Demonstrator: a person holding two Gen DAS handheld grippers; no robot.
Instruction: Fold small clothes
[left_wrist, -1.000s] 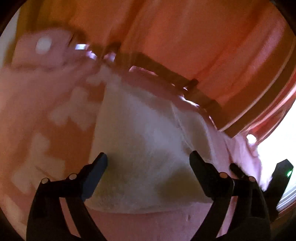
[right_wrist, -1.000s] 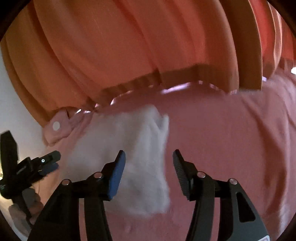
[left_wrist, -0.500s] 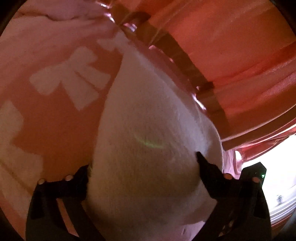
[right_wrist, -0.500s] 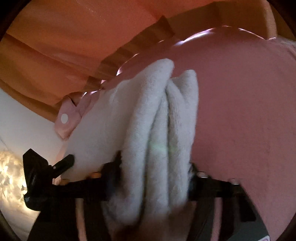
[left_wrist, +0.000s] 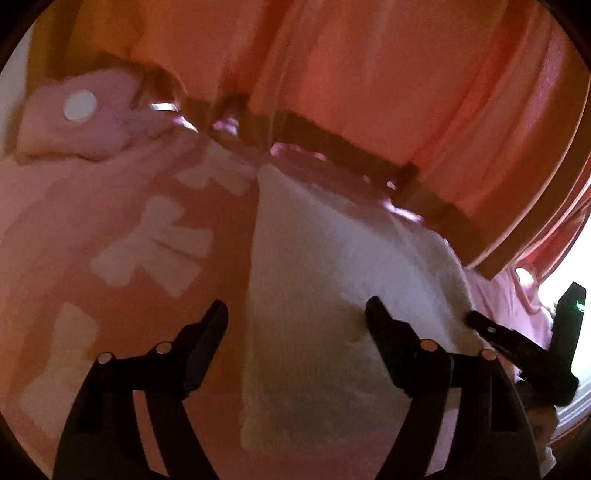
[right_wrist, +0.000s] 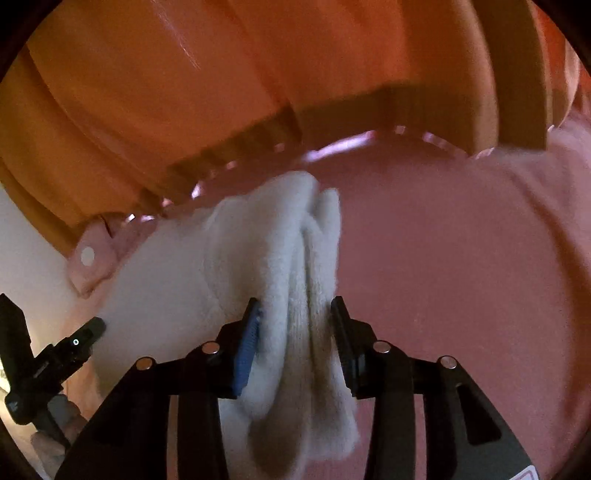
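Note:
A white fluffy small cloth (left_wrist: 332, 280) lies folded on a pink bedspread (left_wrist: 74, 229). In the left wrist view my left gripper (left_wrist: 295, 317) is open, its jaws wide apart just over the cloth's near left part. In the right wrist view my right gripper (right_wrist: 295, 325) is shut on the bunched right end of the white cloth (right_wrist: 295, 258), with thick folds squeezed between the two pads. The left gripper also shows at the left edge of the right wrist view (right_wrist: 55, 354), and the right gripper shows at the right edge of the left wrist view (left_wrist: 524, 350).
Orange curtains (right_wrist: 221, 92) hang close behind the bed's far edge. A pink pillow with a white dot (left_wrist: 79, 107) lies at the far left. The bedspread has white bow prints (left_wrist: 155, 251) left of the cloth. Bare pink bedspread (right_wrist: 461, 277) spreads to the right.
My left gripper has drawn back and up from the cloth, jaws still wide. My right gripper, open a second ago, has closed on the bunched end of the cloth and holds it.

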